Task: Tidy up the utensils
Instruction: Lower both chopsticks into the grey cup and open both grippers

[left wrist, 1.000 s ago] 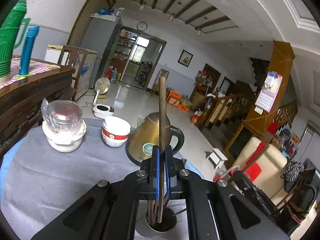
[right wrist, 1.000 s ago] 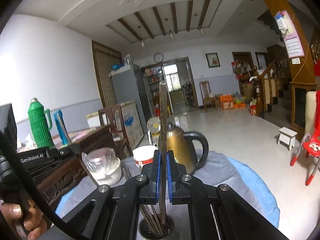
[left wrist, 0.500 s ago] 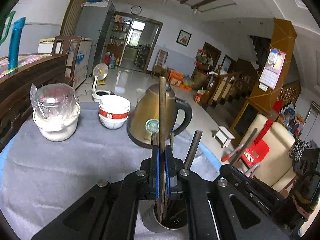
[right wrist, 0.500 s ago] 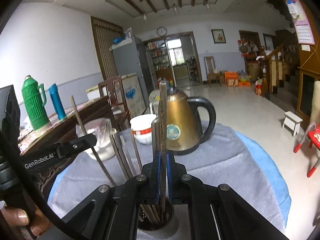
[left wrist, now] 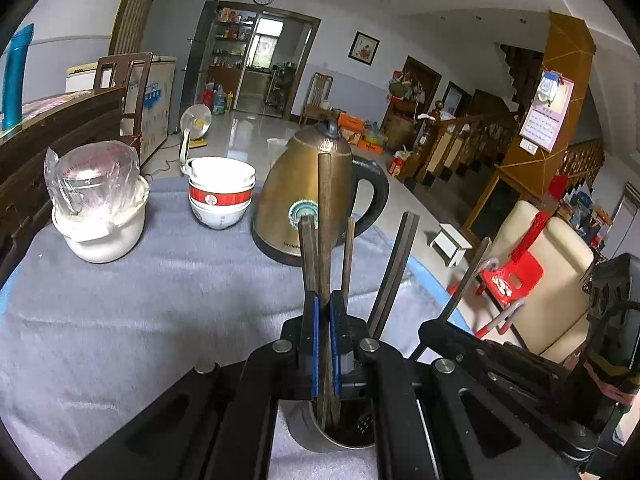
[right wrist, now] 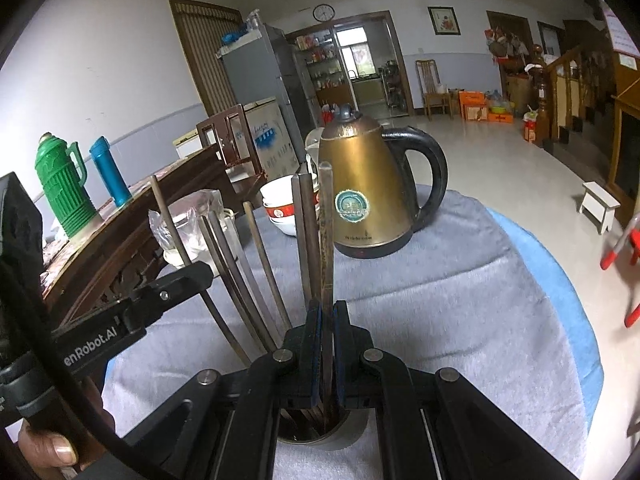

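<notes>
— Left wrist view: left gripper (left wrist: 325, 312) clenched on one upright brown chopstick (left wrist: 325, 216), blue pads pressed to either side of it. Lower end down inside the metal utensil cup (left wrist: 308, 438), just under the jaws.

— Right wrist view, same sort of thing: right gripper (right wrist: 327, 320) clamped on a chopstick (right wrist: 326, 236) of its own, standing straight, foot of it in the steel cup (right wrist: 344, 434).

— Any company in the cup?

— Plenty. Loose chopsticks (right wrist: 240, 280) fanned out to the left, leaning against the cup rim, tops well apart.

— Any writing worth noting?

— On the other gripper's arm (right wrist: 120, 320), white letters: "enRobot.AI", first letter cut off by a cable. On the brass-coloured electric kettle (right wrist: 364, 188), a round teal sticker (right wrist: 351, 205) and a line of small print near the base — too small to read.

— From the left side, print on the kettle (left wrist: 304, 196) starting "Orebde", rest hidden behind the chopsticks. Uncertain reading.

— Elsewhere on the table?

— Grey cloth (left wrist: 120, 300) over a blue cover. Stacked red-and-white bowls (left wrist: 221, 192) left of the kettle, small round emblem on the red band, illegible. Further left, a white pot wrapped in clear plastic (left wrist: 98, 200).

— Beyond the table: green thermos (right wrist: 64, 184) and blue flask (right wrist: 110, 170) on a dark wooden sideboard, wall clock (right wrist: 323, 12) above the doorway, calendar (left wrist: 546, 114) on a wooden pillar, figures unreadable.
</notes>
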Motion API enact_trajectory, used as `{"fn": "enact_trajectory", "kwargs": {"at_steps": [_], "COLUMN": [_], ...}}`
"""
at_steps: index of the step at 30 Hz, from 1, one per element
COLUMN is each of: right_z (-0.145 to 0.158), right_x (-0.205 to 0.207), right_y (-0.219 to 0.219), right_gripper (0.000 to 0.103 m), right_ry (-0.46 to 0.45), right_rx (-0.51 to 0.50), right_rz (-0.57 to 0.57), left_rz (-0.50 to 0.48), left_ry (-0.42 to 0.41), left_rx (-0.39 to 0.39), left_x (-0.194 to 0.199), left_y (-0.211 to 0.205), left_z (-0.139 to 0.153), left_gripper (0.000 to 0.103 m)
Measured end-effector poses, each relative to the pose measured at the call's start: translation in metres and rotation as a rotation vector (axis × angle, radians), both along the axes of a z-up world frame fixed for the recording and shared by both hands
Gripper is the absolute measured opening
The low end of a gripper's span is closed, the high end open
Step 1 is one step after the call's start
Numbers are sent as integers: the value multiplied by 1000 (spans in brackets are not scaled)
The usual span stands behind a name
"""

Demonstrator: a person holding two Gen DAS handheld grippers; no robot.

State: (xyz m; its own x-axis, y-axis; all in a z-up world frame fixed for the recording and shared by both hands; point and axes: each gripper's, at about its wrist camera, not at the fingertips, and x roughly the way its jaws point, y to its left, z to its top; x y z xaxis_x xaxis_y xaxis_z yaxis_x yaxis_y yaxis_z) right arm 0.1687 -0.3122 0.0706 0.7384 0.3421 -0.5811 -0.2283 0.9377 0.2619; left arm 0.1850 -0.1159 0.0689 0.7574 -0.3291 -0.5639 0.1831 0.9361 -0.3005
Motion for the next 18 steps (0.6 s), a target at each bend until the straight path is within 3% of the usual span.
{"fn": "enact_trajectory", "kwargs": {"at_steps": [18], "right_z": [-9], "right_x": [10], "right_y": [0], "right_gripper": [6], "right_ry": [65], "right_rx": [9], "right_rz": [-4], "left_rz": [-15], "left_ry": [71], "left_rx": [20], "left_x": [4], "left_y": [-2], "left_z": [-14], "left_gripper": [5]}}
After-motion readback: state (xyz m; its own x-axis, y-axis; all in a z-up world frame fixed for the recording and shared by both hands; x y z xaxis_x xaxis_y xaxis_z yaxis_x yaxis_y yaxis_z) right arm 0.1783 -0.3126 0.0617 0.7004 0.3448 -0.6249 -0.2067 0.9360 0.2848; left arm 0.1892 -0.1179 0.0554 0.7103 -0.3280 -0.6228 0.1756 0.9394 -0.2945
